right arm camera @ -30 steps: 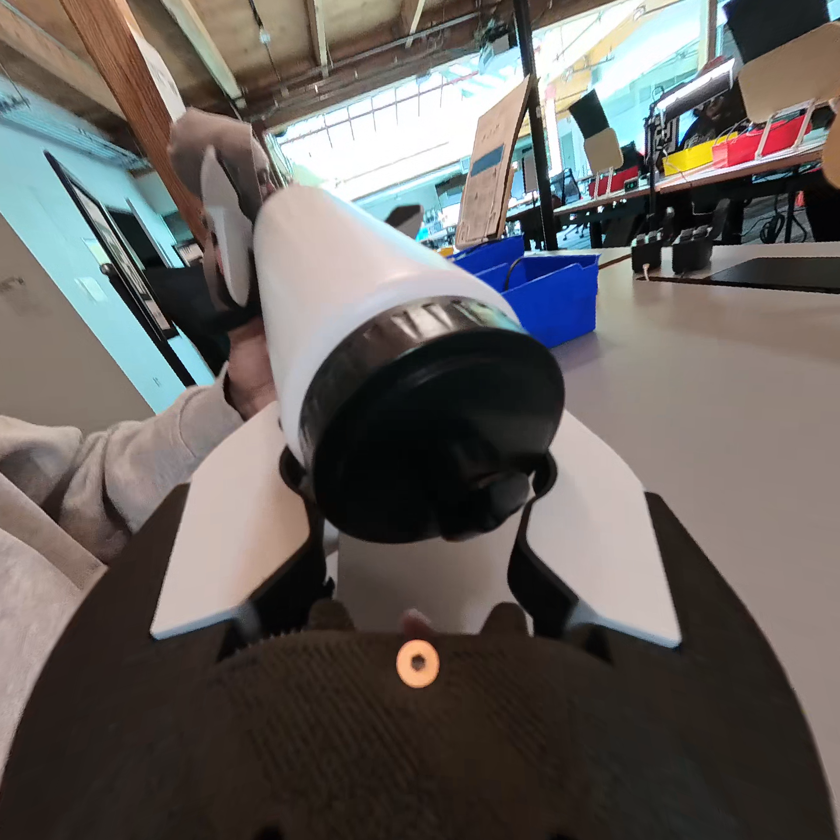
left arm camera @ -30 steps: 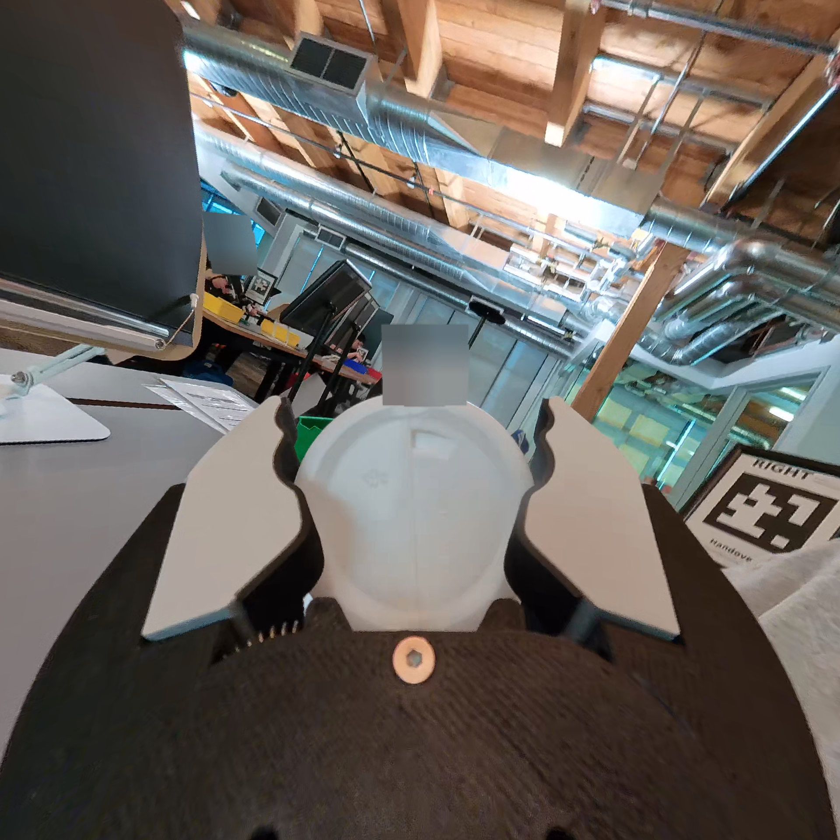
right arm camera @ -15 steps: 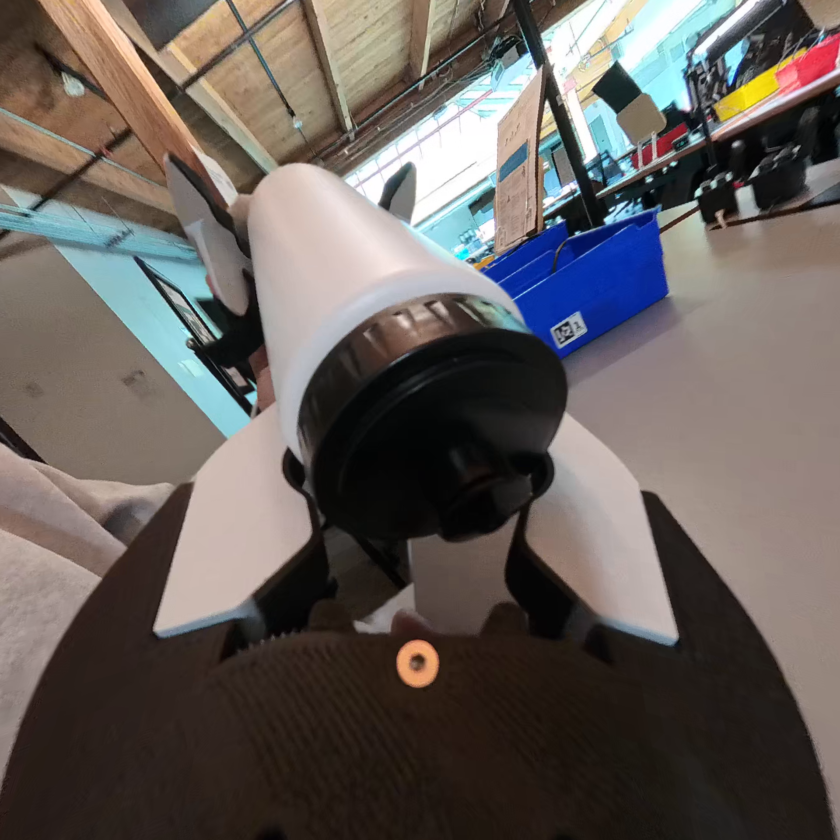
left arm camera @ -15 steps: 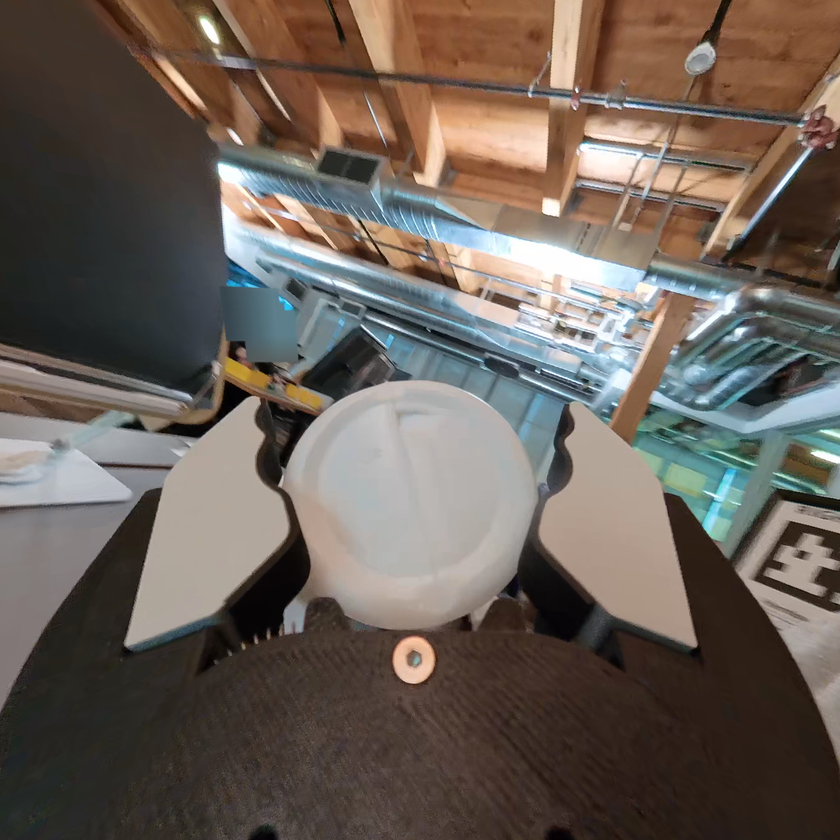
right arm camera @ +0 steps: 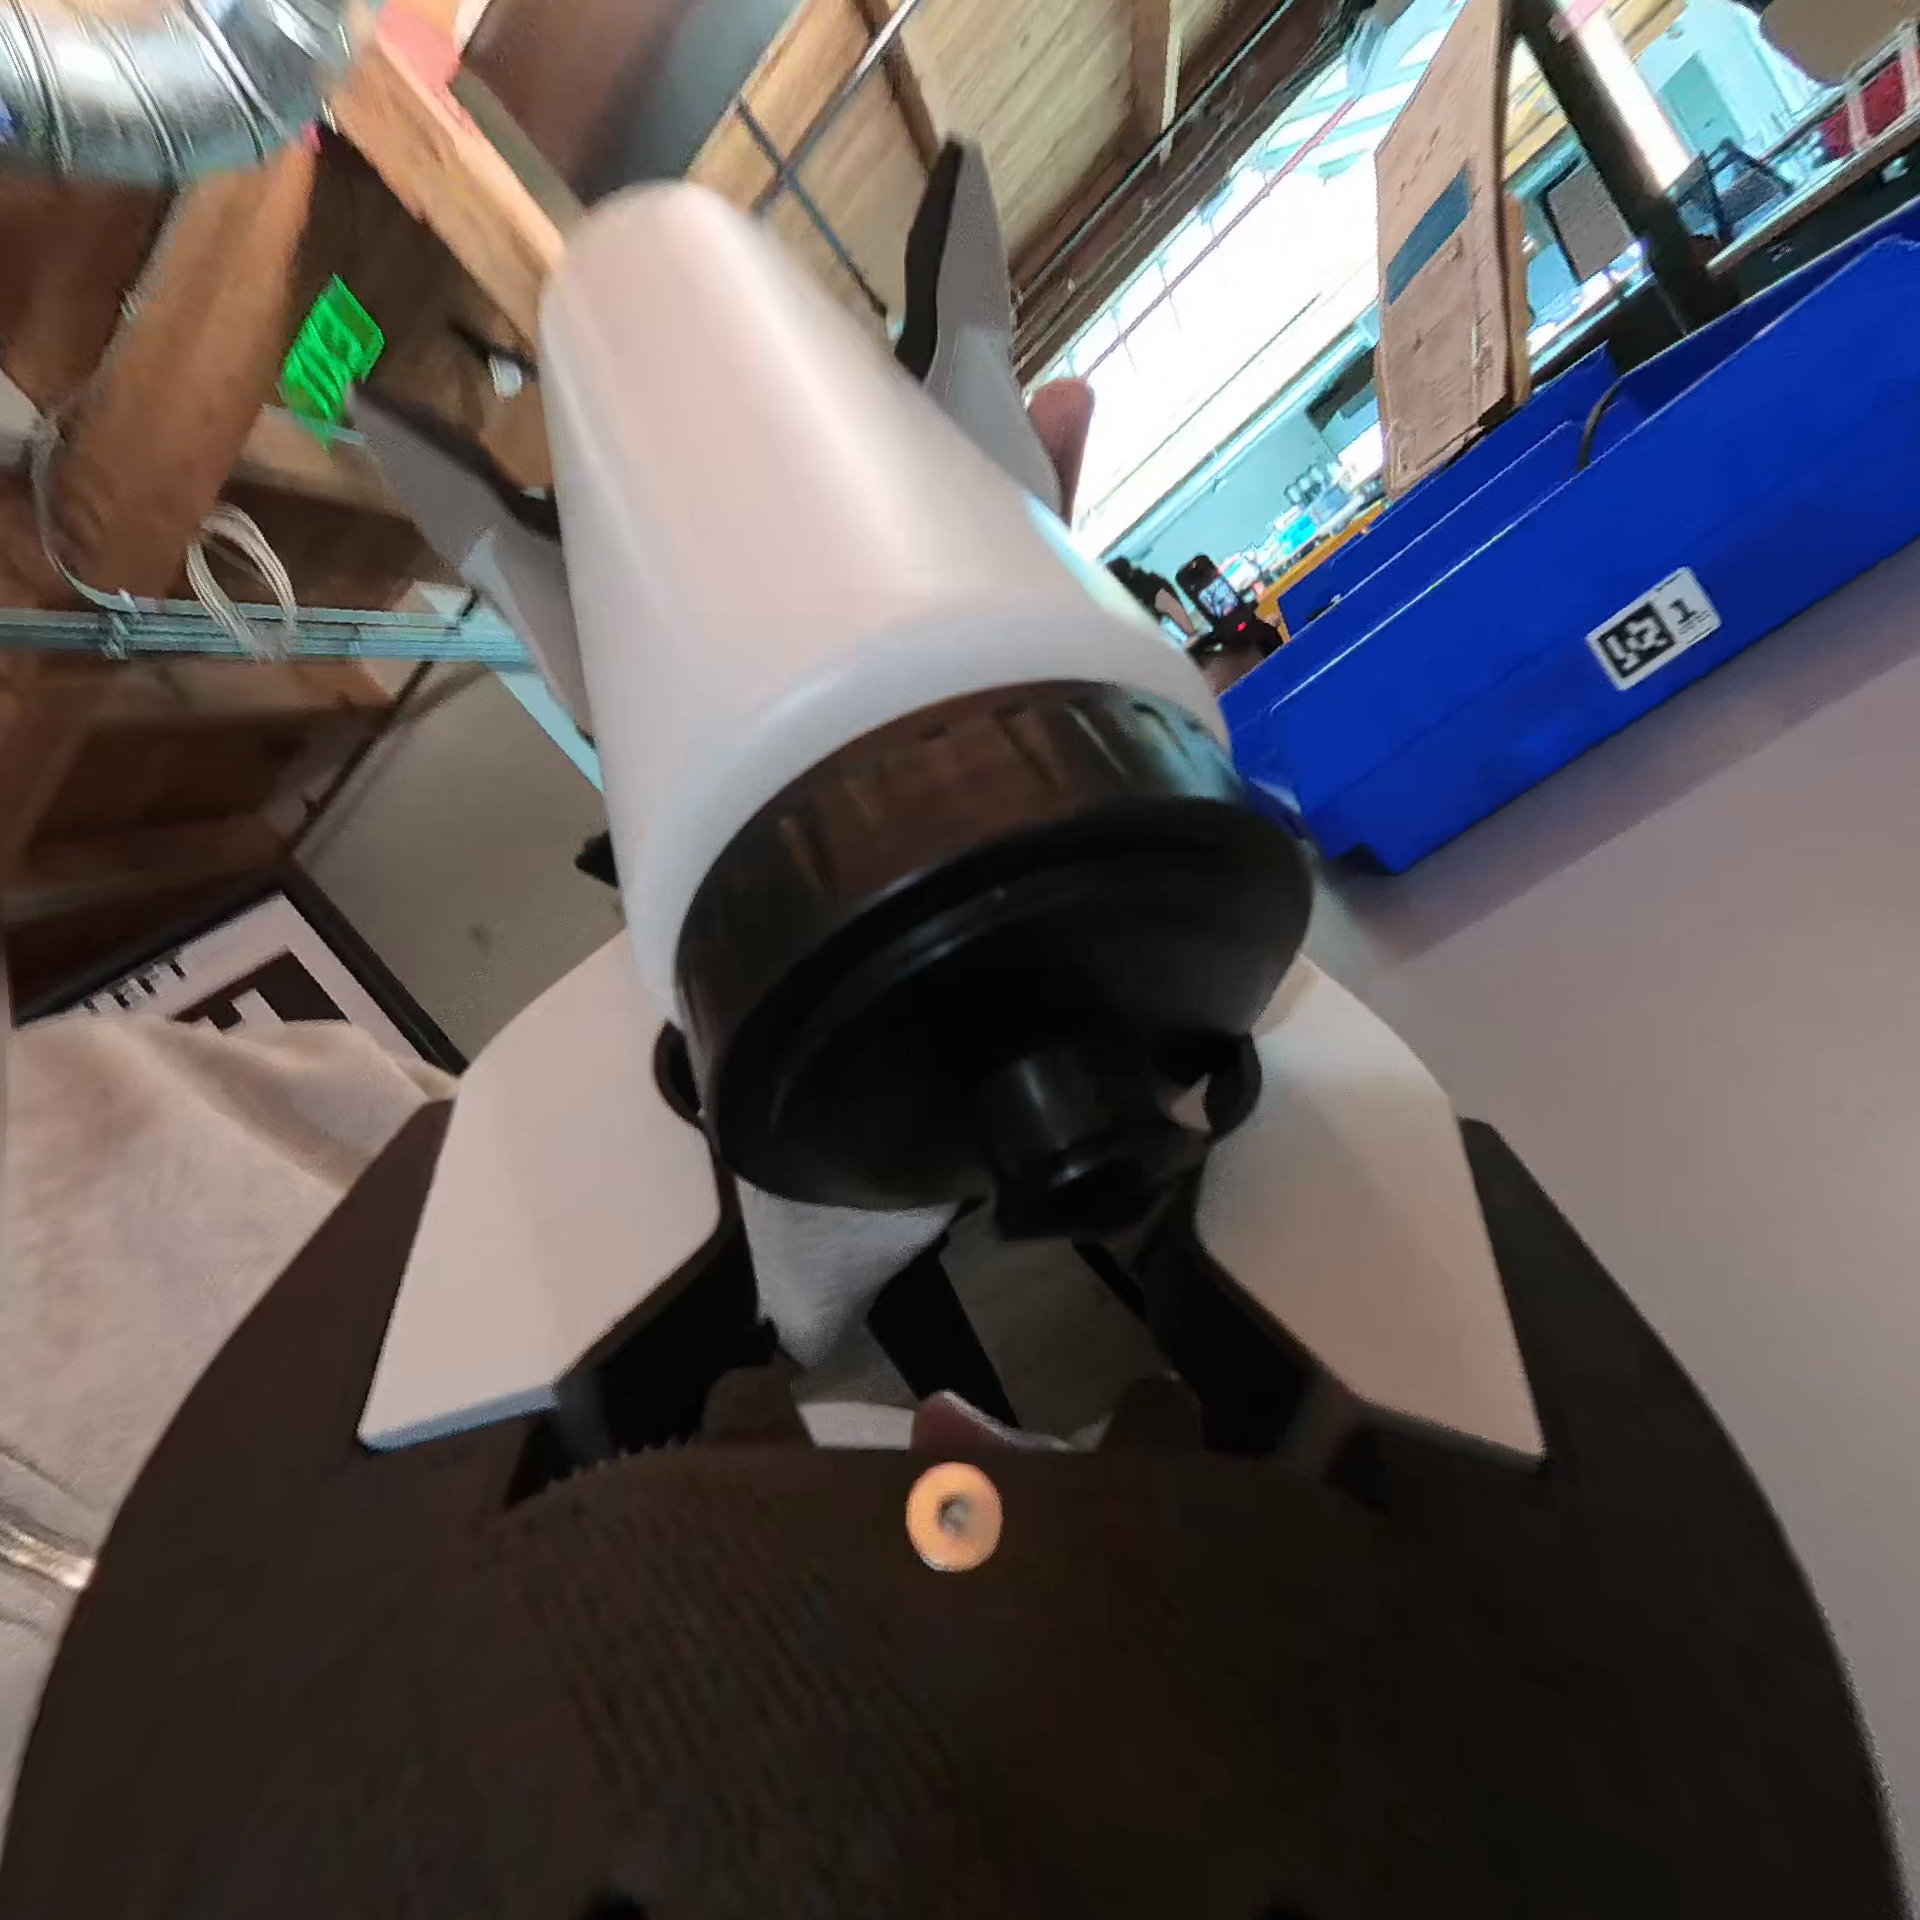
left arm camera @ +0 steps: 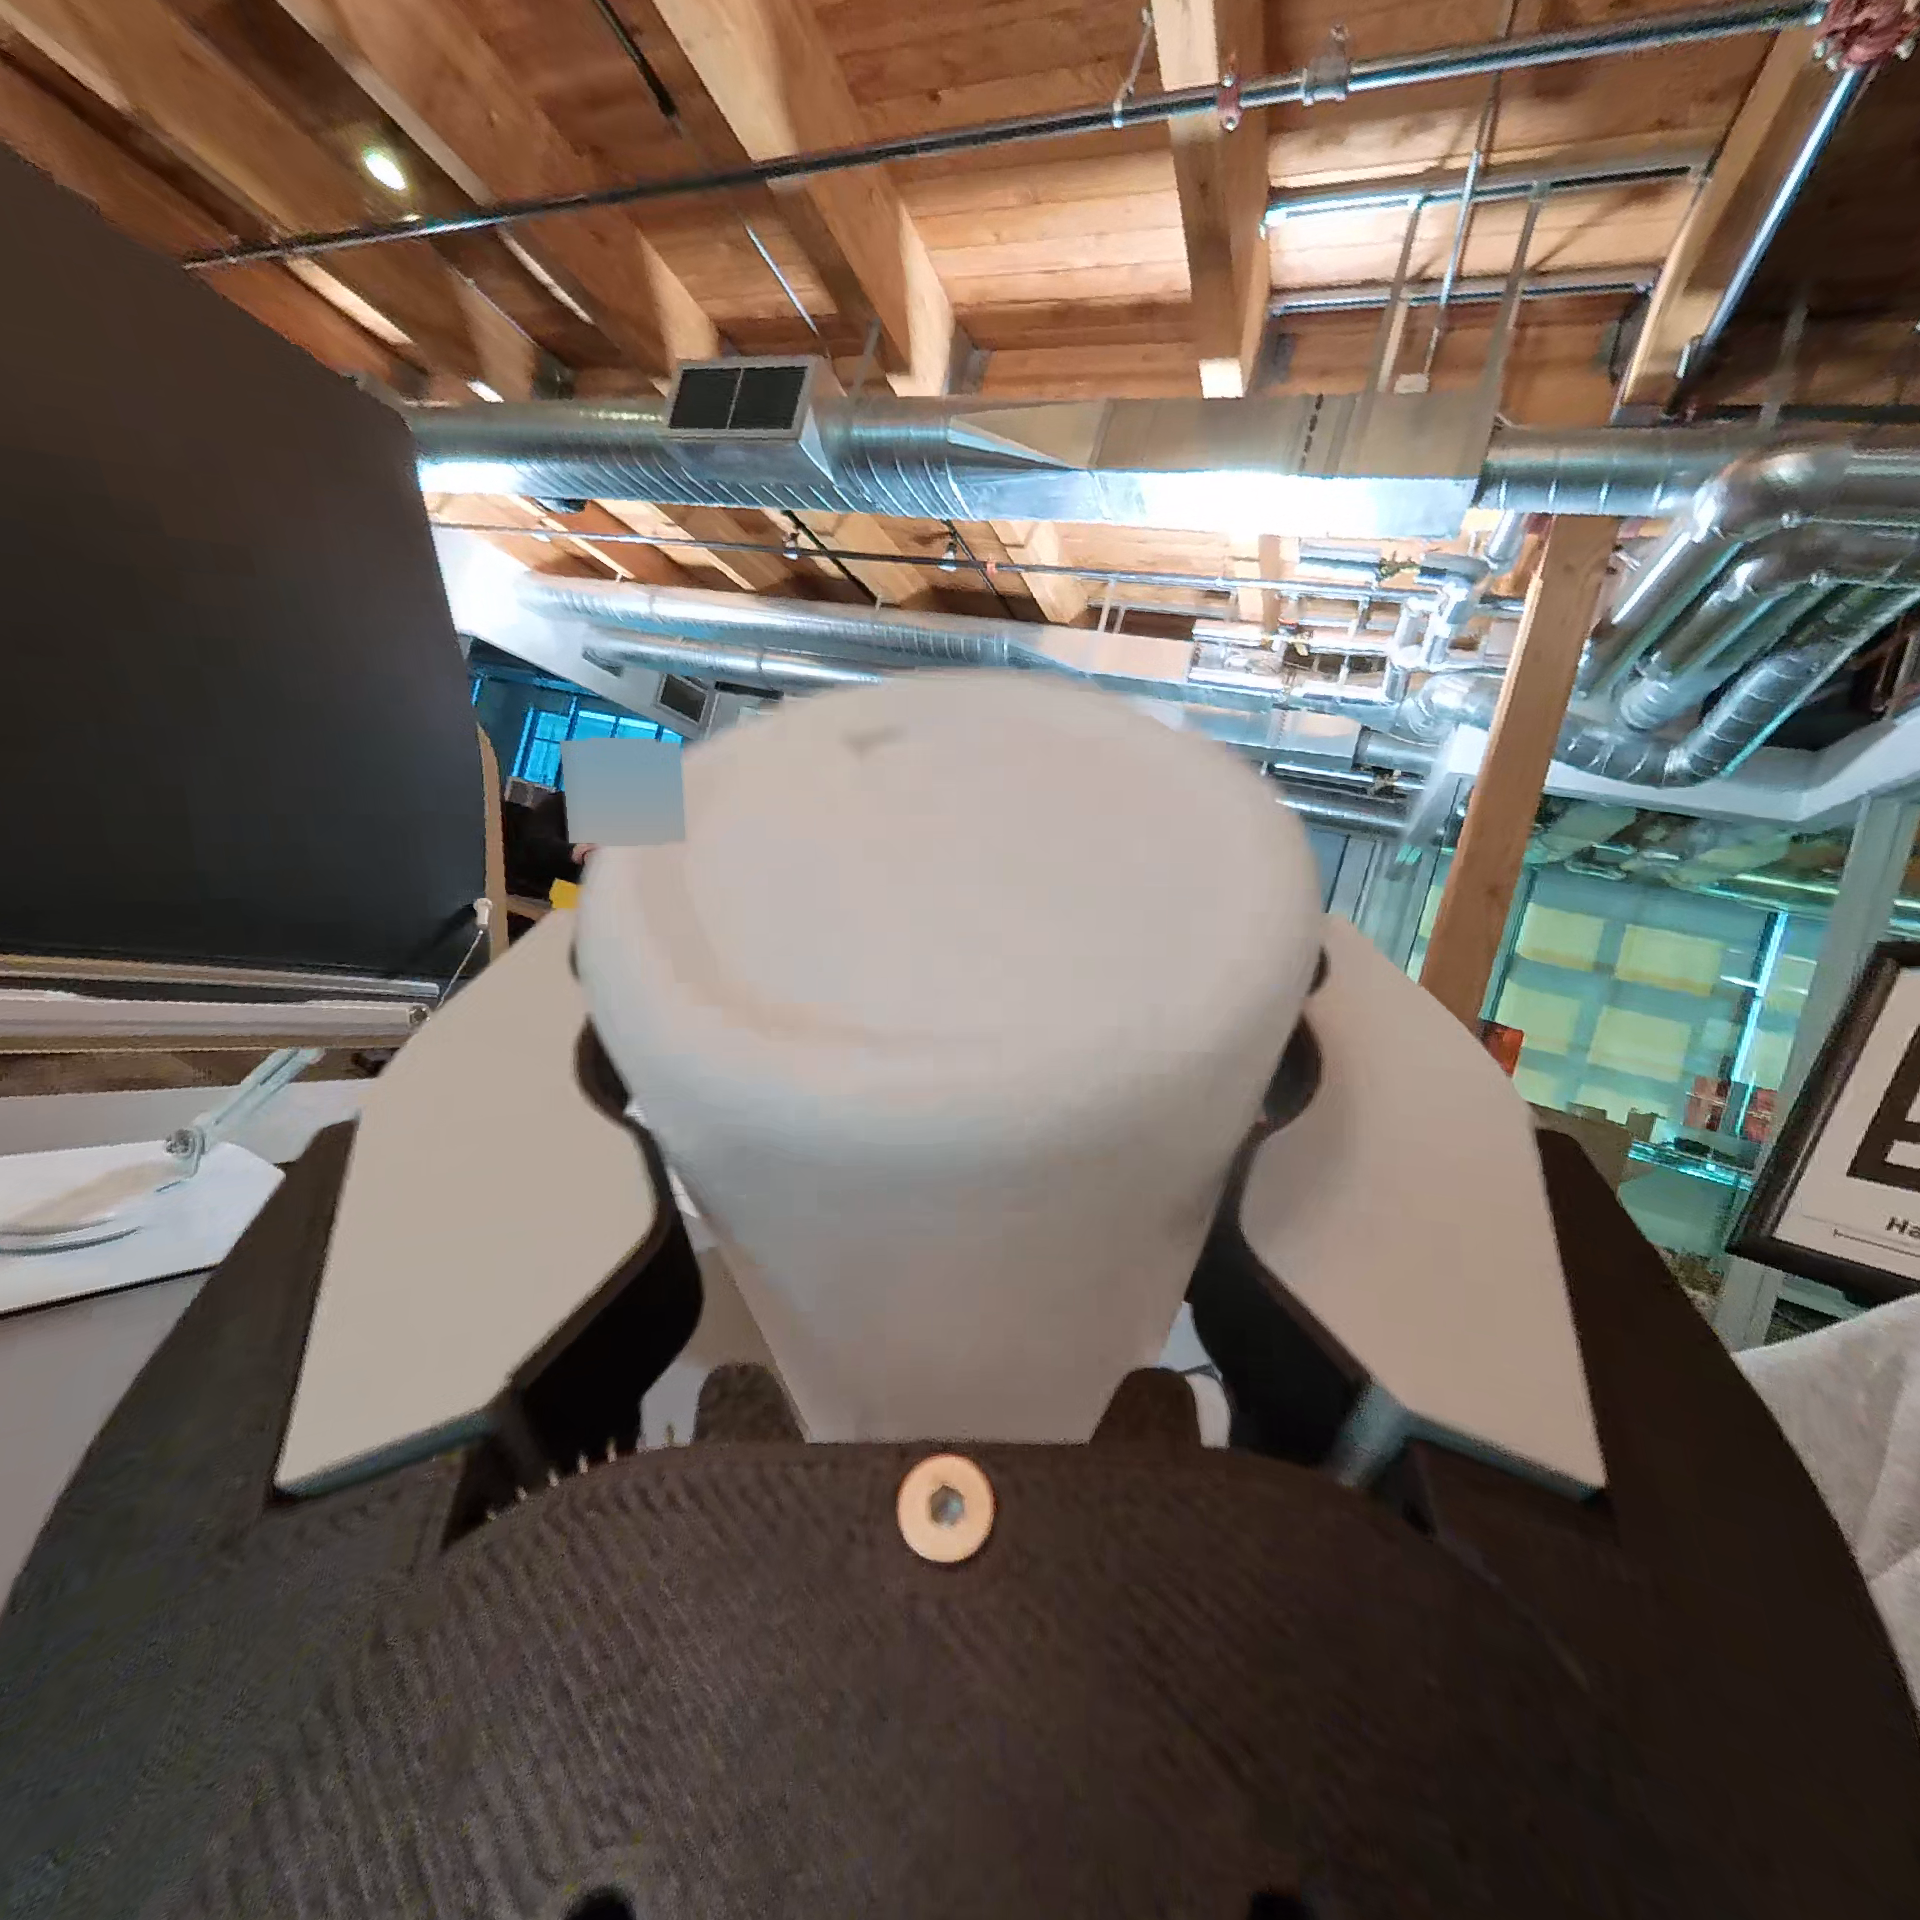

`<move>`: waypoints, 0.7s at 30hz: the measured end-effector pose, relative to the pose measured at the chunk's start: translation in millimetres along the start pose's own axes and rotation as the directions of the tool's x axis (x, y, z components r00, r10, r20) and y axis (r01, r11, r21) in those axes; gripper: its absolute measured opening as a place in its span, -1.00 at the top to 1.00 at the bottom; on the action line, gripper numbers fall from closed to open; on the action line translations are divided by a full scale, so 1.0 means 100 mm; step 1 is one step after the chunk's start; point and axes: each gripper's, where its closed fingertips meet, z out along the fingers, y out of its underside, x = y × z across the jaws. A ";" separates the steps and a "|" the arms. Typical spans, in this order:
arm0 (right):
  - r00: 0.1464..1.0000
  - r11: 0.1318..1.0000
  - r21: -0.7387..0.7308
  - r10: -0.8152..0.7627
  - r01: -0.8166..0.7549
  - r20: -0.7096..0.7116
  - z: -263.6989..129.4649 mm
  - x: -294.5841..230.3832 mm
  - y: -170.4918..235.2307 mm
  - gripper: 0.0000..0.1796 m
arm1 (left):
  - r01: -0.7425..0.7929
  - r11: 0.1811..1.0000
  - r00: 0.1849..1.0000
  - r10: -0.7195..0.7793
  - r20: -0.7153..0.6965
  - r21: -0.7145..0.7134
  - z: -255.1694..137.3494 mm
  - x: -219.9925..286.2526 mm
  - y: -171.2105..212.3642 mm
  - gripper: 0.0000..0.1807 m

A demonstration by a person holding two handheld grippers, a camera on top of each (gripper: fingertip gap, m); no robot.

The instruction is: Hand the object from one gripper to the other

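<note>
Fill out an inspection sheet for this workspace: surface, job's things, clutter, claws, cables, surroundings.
Surface: grey tabletop, bare where visible.
Job's things: white cylindrical plastic bottle with black ribbed cap, held in the air between both claws, blurred.
Clutter: blue plastic bins; white flat lamp base.
Claws: left claw around the bottle's base end; right claw around the cap end; whether each clamps it cannot be told.
Cables: dark cord dropping into a bin.
Surroundings: wooden ceiling beams, silver metal ducts, framed marker sign.
</note>
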 end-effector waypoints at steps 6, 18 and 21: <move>0.999 0.999 -0.038 -0.033 0.033 -0.001 0.07 -0.04 0.10 -0.07 | 0.003 1.000 1.000 -0.003 -0.021 0.016 -0.01 0.07 -0.01 -0.15; 0.998 0.998 -0.066 -0.012 0.008 -0.060 -0.08 0.19 0.04 -0.15 | -0.133 0.988 0.991 0.134 0.009 -0.074 -0.04 0.03 -0.29 -0.15; 0.986 0.989 -0.082 -0.131 0.123 -0.101 -0.14 0.23 -0.03 -0.13 | -0.195 0.954 0.980 0.200 -0.001 -0.228 -0.02 -0.01 -0.16 -0.15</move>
